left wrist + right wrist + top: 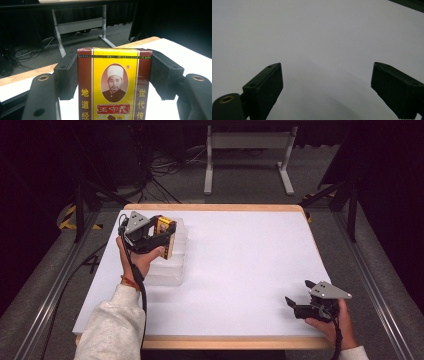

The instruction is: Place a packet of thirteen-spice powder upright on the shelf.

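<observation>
A yellow and dark red box [114,82] with a printed portrait and Chinese characters stands upright between my left gripper's [113,75] black pads, which press on both its sides. In the high view the left gripper [162,237] holds that box [165,236] over the far end of a clear plastic tray [167,270] at the table's left. My right gripper [297,299] rests low near the table's front right corner, jaws wide apart. In the right gripper view its fingertips [265,87] frame nothing but white table surface.
The white table top [240,265] has a wooden edge [210,342] at the front and back. Beyond the far edge stand a grey metal stand [247,155] and loose cables [165,167] on the floor. Metal rails [55,285] run along both sides.
</observation>
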### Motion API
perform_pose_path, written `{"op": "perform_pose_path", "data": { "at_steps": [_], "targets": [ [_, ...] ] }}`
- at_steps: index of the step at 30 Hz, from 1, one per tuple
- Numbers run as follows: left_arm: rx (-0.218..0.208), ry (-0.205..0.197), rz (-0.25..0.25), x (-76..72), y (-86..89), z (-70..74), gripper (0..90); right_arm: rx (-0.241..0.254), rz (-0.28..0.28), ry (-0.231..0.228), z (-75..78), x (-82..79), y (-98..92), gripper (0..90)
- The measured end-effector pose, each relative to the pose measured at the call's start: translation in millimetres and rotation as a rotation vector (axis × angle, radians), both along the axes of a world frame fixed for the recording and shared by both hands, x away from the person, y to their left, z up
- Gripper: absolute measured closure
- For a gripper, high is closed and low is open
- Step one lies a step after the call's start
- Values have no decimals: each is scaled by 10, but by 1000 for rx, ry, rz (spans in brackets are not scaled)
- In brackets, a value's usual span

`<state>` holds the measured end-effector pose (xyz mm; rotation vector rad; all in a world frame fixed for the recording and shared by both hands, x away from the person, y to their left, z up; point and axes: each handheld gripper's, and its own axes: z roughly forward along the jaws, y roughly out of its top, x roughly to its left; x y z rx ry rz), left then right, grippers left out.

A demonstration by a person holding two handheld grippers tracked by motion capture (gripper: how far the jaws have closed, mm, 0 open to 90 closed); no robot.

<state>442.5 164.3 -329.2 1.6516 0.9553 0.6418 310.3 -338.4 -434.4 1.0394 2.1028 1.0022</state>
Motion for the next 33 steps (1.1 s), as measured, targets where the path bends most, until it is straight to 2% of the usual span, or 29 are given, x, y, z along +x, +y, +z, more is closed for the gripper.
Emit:
{"op": "perform_pose_path", "data": {
  "at_steps": [5, 7, 10, 11, 16, 19, 27, 29, 33],
  "targets": [
    [-35, 9, 42, 114, -1, -81, 323, 1, -1, 3, -2, -1, -3, 111],
    [-43, 31, 42, 163, 2, -118, 323, 1, -1, 5, -4, -1, -3, 111],
    [-51, 43, 62, 201, 8, -160, 323, -1, 1, 4, -4, -2, 0, 111],
    [-86, 55, 61, 232, 25, -205, 323, 0, 1, 5, -4, -2, -1, 111],
    [-119, 63, 74, 262, 54, -287, 322, -3, 1, 7, -11, 1, 3, 111],
    [-127, 70, 72, 268, 59, -307, 322, -5, 3, 7, -14, 3, 6, 111],
    [-110, 69, 72, 292, 36, -294, 321, -8, 5, 11, -19, 5, 12, 111],
    [-100, 69, 86, 321, 20, -262, 321, -7, 6, 11, -26, 10, 16, 110],
    [-113, 72, 111, 362, 3, -244, 321, -12, 11, 14, -32, 11, 28, 110]
  ]
}}
